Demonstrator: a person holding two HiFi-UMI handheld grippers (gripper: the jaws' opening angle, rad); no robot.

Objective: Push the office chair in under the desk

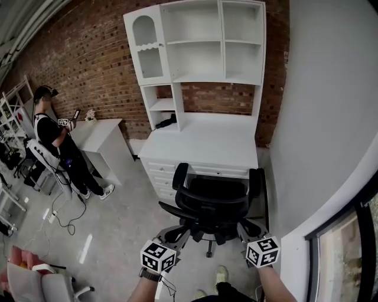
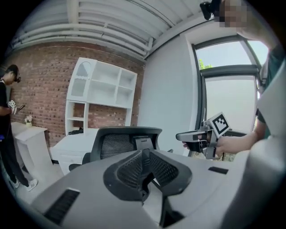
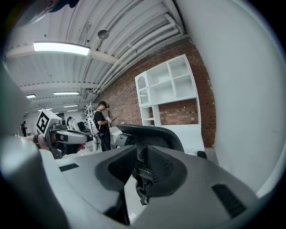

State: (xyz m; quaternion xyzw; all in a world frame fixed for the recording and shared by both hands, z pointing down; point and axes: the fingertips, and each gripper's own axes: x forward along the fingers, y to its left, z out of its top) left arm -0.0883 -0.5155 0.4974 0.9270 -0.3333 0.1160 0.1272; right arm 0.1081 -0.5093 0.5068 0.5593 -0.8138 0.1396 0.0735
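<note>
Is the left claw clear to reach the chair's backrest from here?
Likely yes: the left claw points at the backrest with nothing between, and the right claw is off to one side.

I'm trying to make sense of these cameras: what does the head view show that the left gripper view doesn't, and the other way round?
Head view only: the chair's base, the wearer's shoe and a floor cable. Left gripper view only: its own pads close up and the camera on the wearer's head. Both: chair, desk, shelves, brick wall, bystander, right gripper.
</note>
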